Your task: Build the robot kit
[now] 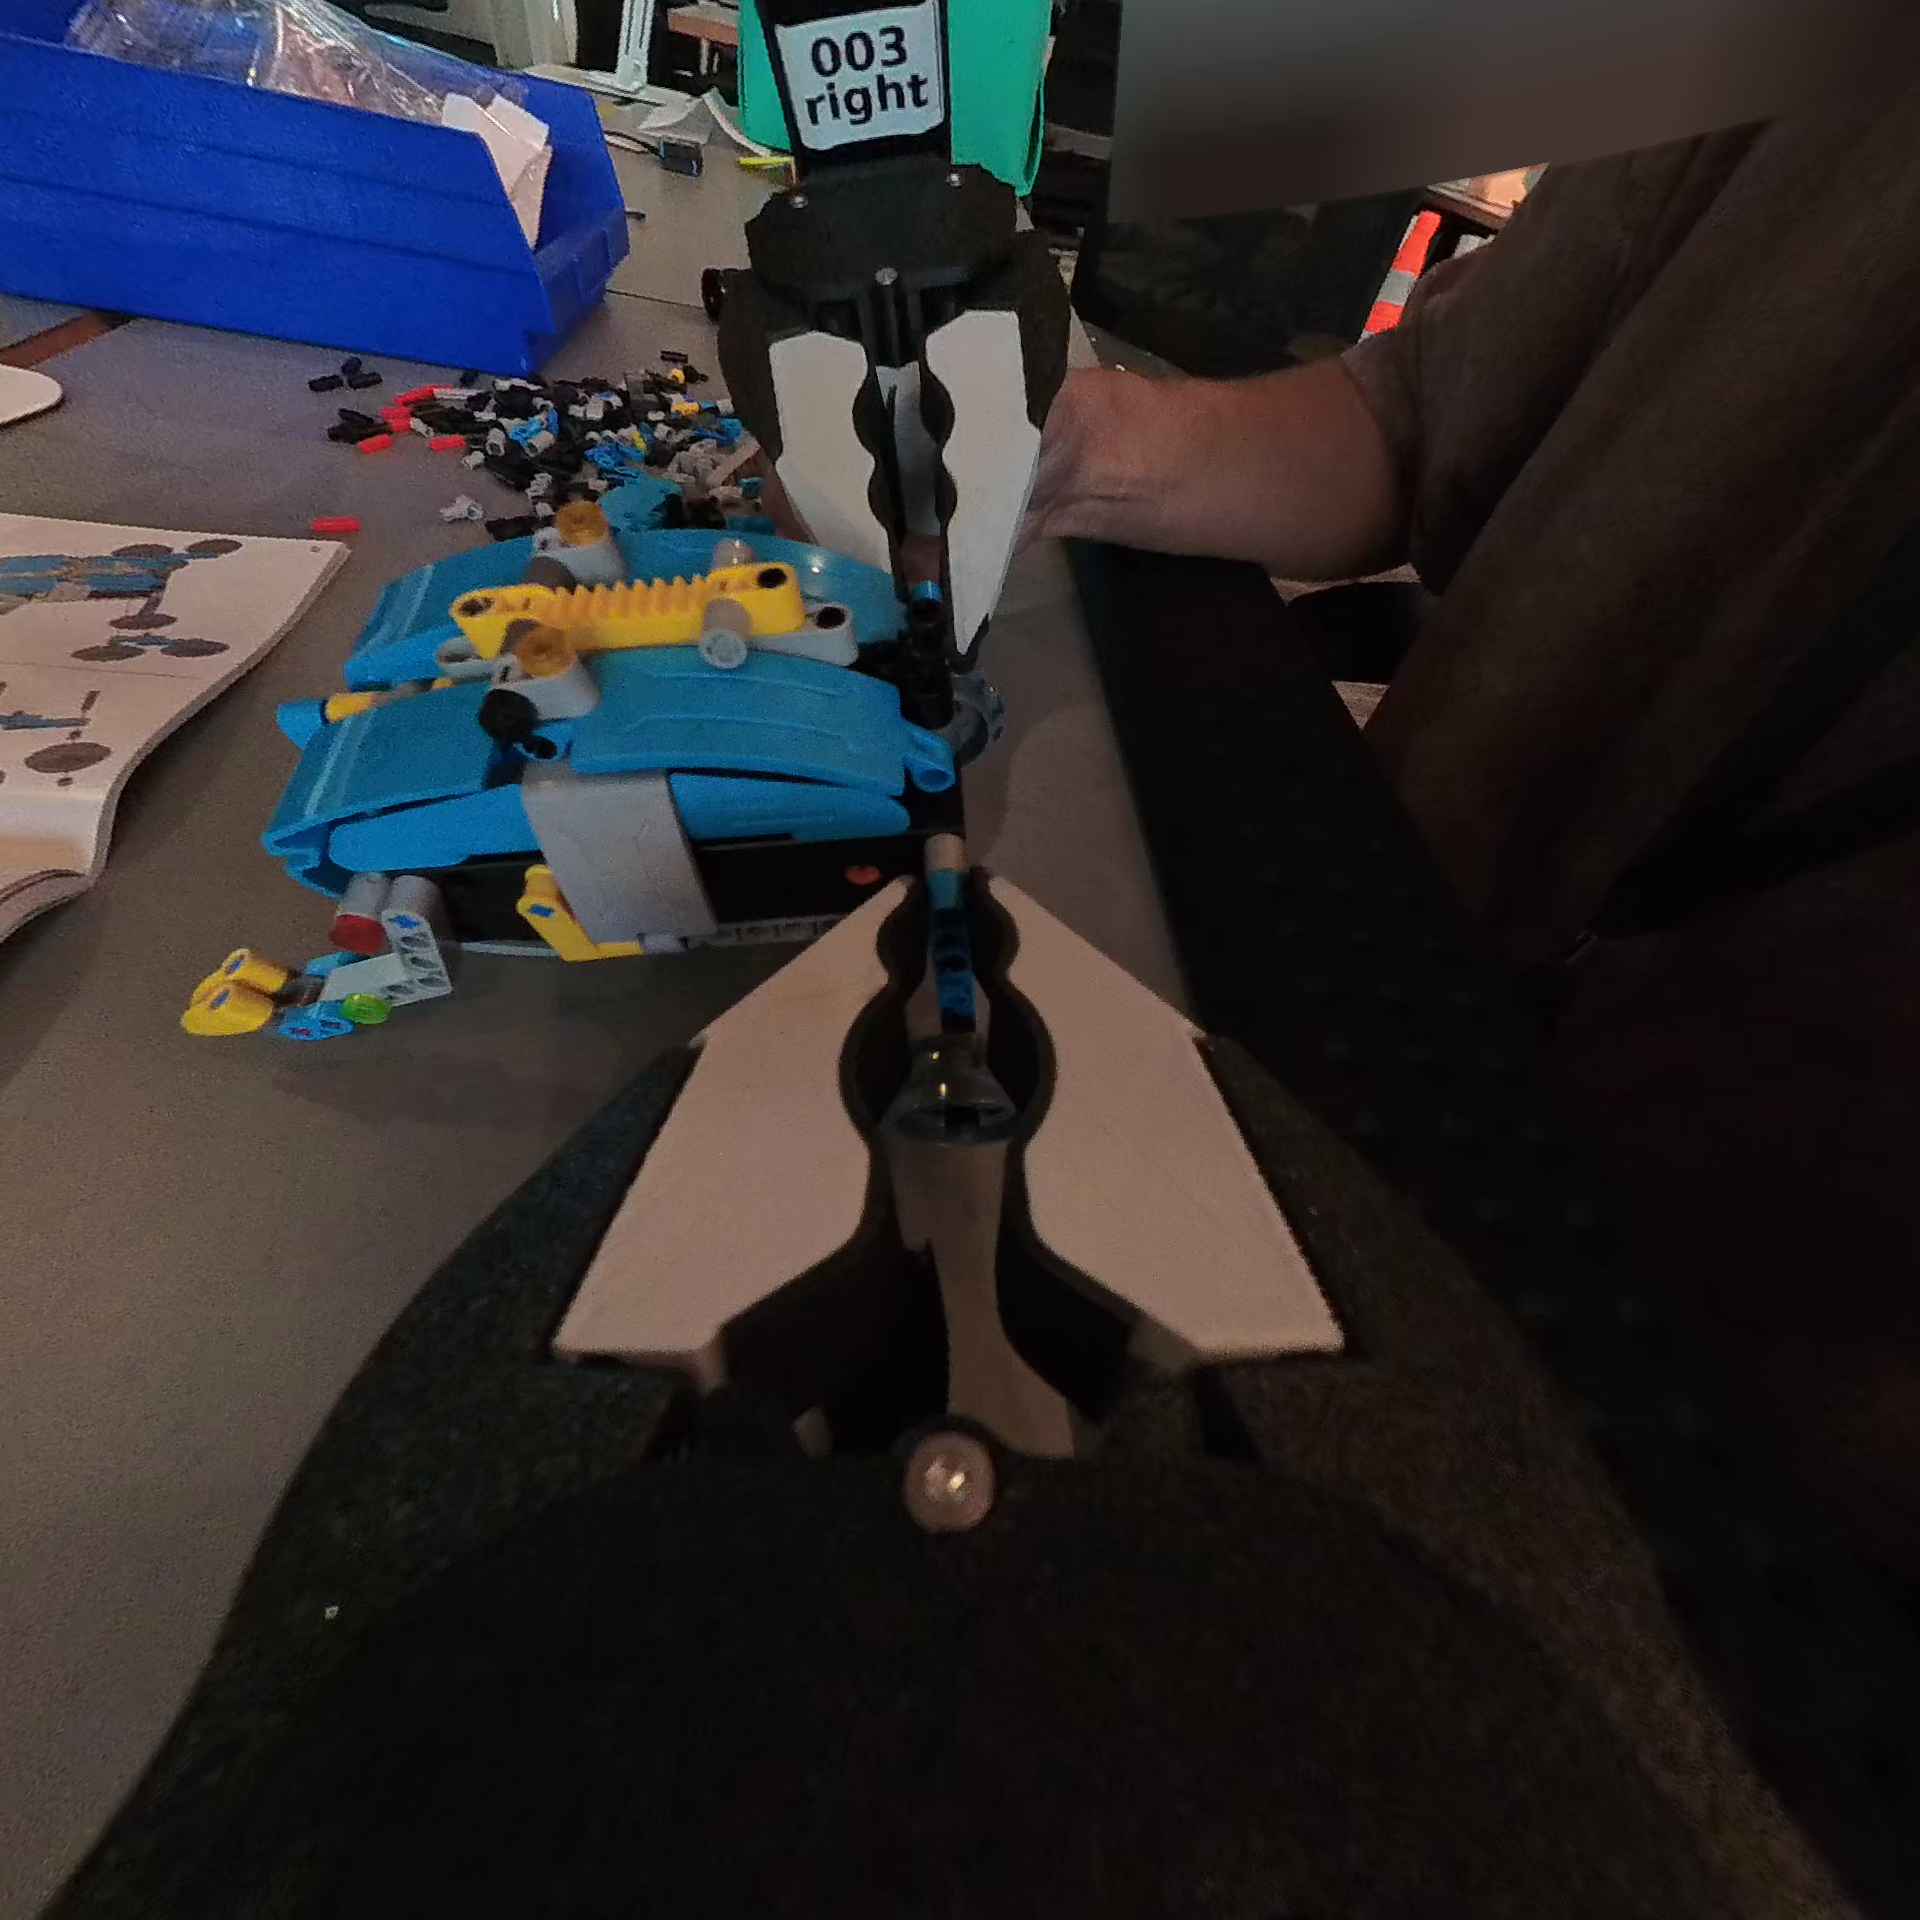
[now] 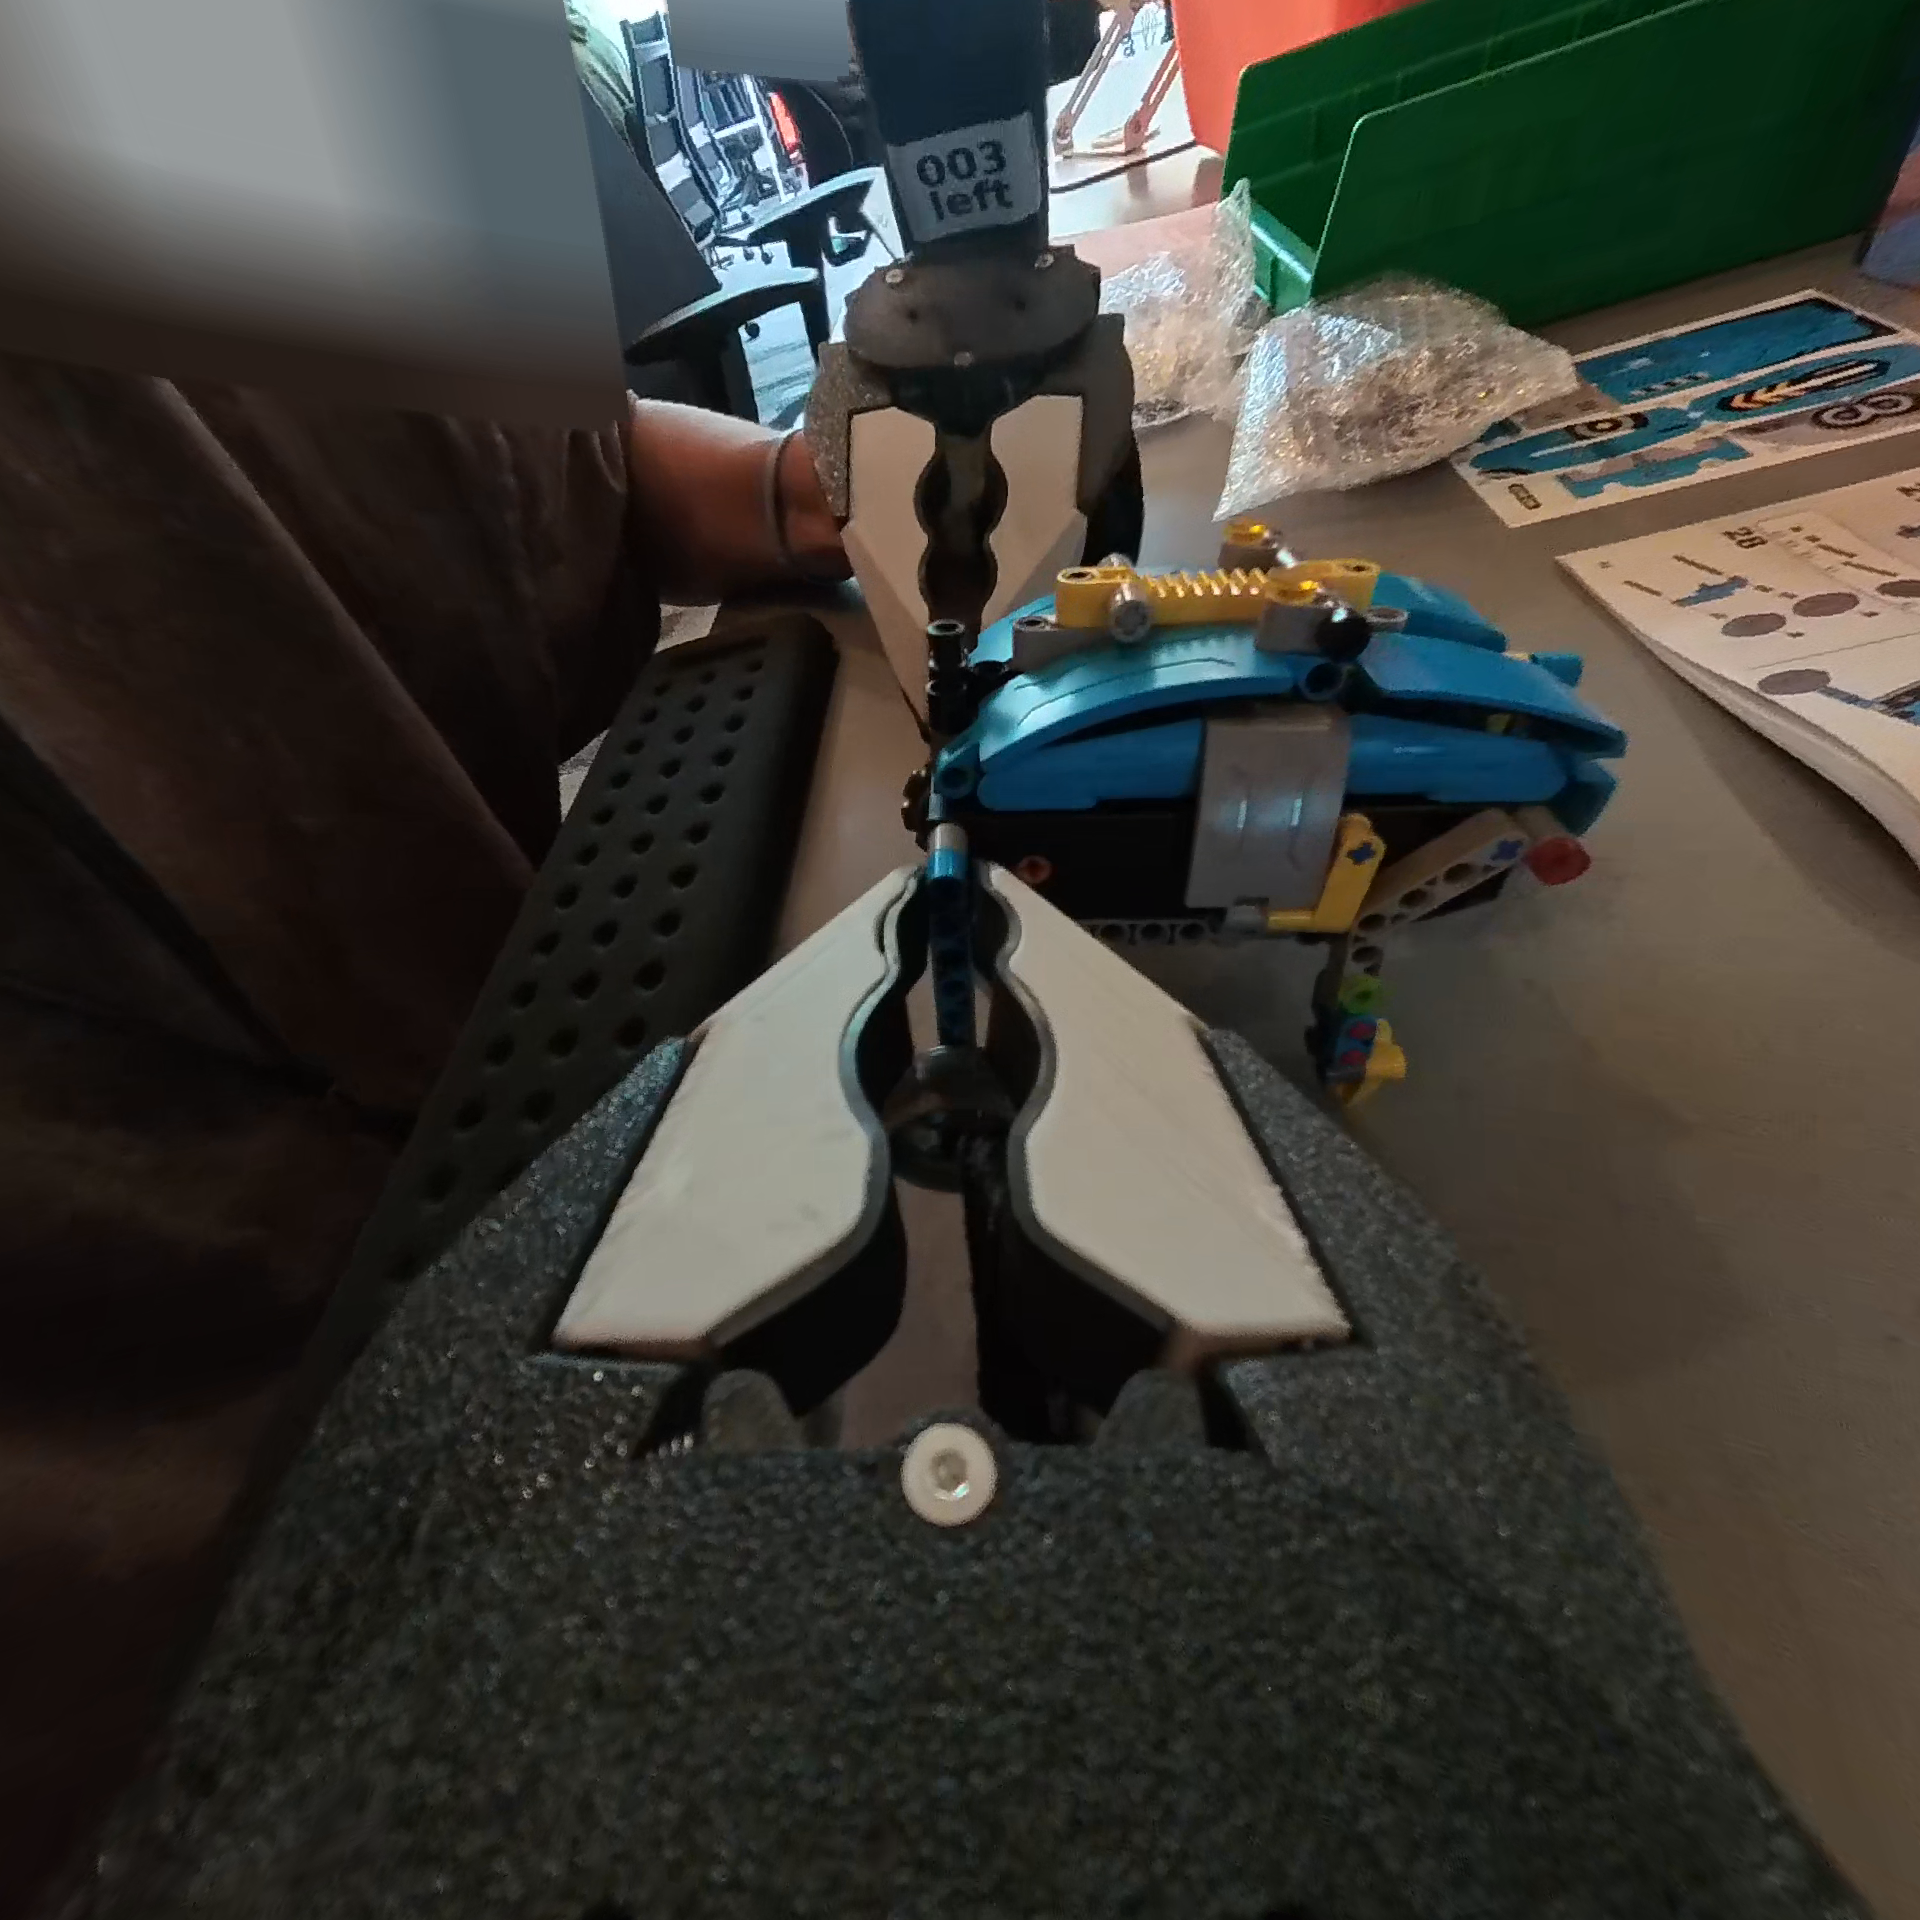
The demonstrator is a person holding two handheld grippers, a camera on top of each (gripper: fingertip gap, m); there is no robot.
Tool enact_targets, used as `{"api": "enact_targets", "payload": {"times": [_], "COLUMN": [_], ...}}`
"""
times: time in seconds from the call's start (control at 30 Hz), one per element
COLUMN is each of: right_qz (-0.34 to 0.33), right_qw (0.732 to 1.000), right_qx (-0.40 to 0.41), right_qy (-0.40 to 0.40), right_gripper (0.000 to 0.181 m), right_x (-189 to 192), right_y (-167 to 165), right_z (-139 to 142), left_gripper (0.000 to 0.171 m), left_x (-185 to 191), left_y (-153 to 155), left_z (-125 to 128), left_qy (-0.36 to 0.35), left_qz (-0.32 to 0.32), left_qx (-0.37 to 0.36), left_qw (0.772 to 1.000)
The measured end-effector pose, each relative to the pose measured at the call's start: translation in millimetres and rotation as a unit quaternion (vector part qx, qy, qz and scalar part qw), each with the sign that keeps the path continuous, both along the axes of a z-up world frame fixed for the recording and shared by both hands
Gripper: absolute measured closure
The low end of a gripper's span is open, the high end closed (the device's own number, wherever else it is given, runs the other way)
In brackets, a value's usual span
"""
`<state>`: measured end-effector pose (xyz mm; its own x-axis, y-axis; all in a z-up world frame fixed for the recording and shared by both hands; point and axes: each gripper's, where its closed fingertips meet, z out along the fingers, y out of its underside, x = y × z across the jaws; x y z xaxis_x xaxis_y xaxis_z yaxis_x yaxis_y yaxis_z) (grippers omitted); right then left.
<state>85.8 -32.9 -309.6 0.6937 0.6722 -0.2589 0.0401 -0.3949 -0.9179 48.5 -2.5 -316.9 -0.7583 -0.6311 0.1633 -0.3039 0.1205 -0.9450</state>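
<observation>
Left tool and right tool each pinch a blue beam end-on, bracing the blue model at near desk edge.

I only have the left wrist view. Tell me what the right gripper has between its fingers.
Observer: The right gripper is shut on a thin blue beam, with a dark round piece deeper between the fingers.
Operator: Report what lies past the model on that side.
Observer: A green bin stands at the far end of the table, with crumpled bubble wrap in front of it.
Operator: Now the paper.
Observer: Beside the open booklet lies a printed sheet of blue shapes, which your view misses.
</observation>
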Motion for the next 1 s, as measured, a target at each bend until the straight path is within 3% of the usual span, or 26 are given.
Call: {"api": "enact_targets", "payload": {"times": [1.0], "right_qz": [0.005], "right_qw": [1.0], "right_qx": [0.006], "right_qy": [0.008], "right_gripper": [0.174], "right_x": [1.1], "right_y": [-3.5], "right_z": [-0.1], "left_gripper": [0.165], "left_x": [-2.7], "left_y": [-0.3], "left_z": [4.4], "left_qy": [-0.007], "left_qz": [-0.004], "left_qx": [-0.015], "left_qw": [1.0]}}
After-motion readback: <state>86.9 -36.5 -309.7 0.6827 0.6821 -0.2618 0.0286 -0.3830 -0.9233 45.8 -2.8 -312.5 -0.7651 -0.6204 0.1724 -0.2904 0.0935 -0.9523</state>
